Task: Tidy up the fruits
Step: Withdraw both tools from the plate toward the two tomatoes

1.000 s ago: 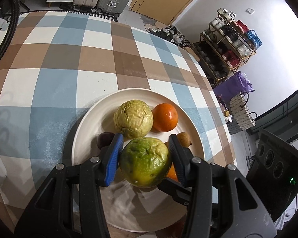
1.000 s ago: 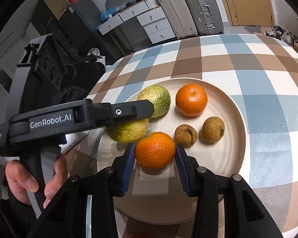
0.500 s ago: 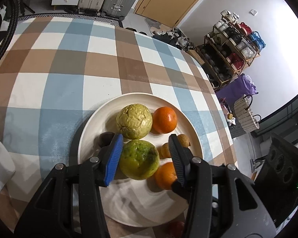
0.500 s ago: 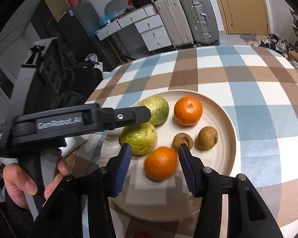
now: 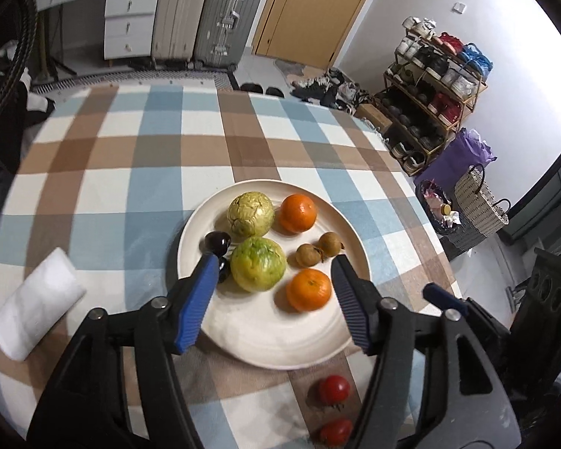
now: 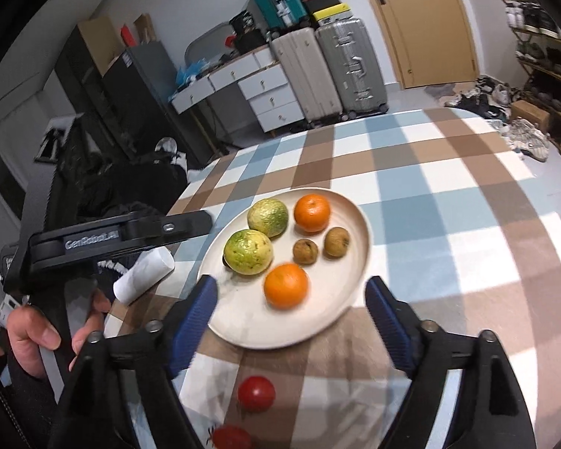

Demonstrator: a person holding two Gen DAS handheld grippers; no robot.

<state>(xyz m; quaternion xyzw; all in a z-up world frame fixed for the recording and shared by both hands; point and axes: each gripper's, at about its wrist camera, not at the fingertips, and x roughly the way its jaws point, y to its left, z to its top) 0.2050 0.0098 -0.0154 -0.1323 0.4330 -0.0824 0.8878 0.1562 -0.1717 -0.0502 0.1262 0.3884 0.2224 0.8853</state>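
Observation:
A cream plate (image 5: 340, 340) (image 6: 357, 224) on the checked tablecloth holds two green-yellow citrus fruits (image 5: 258, 263) (image 6: 247, 251), two oranges (image 5: 308, 289) (image 6: 286, 285), two small brown fruits (image 5: 307, 255) (image 6: 305, 250) and dark round fruits (image 5: 217, 243). My left gripper (image 5: 275, 273) hangs above the plate's near side, jaws opening, holding nothing. My right gripper (image 6: 291, 292) is also above the near rim, jaws opening wide and empty. Two red tomatoes (image 5: 333, 389) (image 6: 256, 393) lie on the cloth in front of the plate.
A white rolled cloth (image 5: 37, 305) (image 6: 144, 275) lies left of the plate. A hand (image 6: 30, 336) holds the left gripper's handle. Suitcases (image 5: 205, 15), drawers and a shoe rack (image 5: 434, 86) stand beyond the table's far edge.
Both grippers let go of their fruit, the green citrus and an orange, which now rest on the plate. Both have opened, risen and drawn back, bringing the tomatoes and cloth into view.

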